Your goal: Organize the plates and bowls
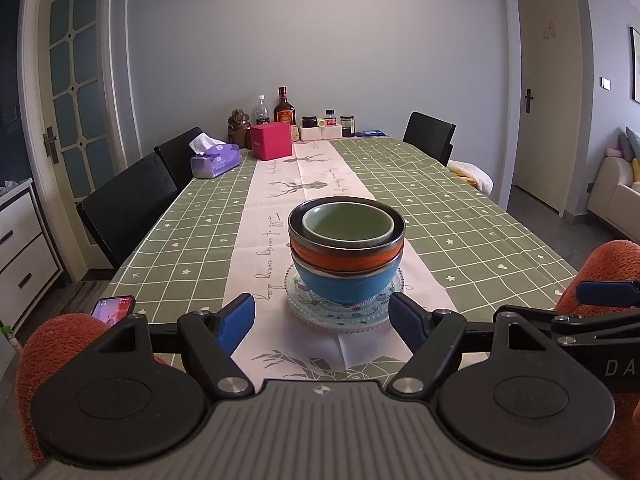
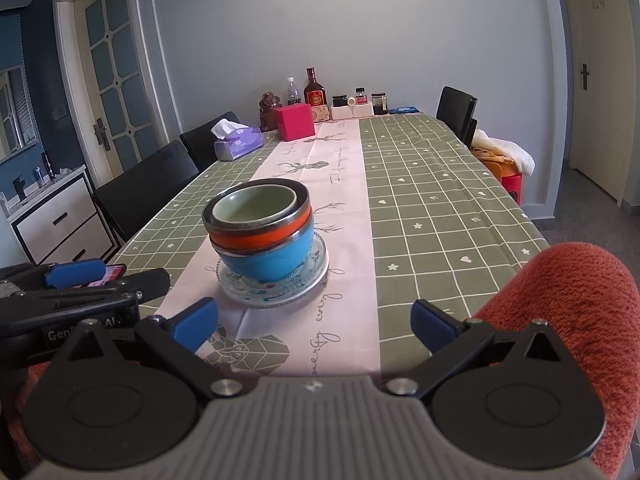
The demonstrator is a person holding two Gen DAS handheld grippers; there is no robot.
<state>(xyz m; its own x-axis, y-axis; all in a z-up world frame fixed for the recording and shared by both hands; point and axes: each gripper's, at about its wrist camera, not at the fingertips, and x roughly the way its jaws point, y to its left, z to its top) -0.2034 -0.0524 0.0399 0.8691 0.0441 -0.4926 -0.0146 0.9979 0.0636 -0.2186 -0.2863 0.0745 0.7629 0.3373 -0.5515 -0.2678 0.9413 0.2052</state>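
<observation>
A stack of nested bowls stands on a clear glass plate (image 1: 296, 304) (image 2: 316, 276) on the pink runner near the table's front. Lowest is a blue bowl (image 1: 344, 286) (image 2: 276, 256), in it an orange bowl (image 1: 344, 258) (image 2: 260, 236), and on top a small green bowl (image 1: 347, 226) (image 2: 254, 206). My left gripper (image 1: 322, 326) is open just short of the plate, its blue fingers (image 1: 236, 322) either side of the stack's base. My right gripper (image 2: 316, 324) is open too, nearer the table edge, right of the stack and holding nothing.
Far end of the table (image 1: 460, 216): a purple tissue box (image 1: 215, 160), a pink box (image 1: 271, 141), bottles and jars (image 1: 286, 110). Black chairs (image 1: 128, 204) line the left side, another (image 1: 430, 134) at far right. A phone (image 1: 112, 308) lies at the near-left corner. Orange sleeves (image 2: 568, 300) flank the grippers.
</observation>
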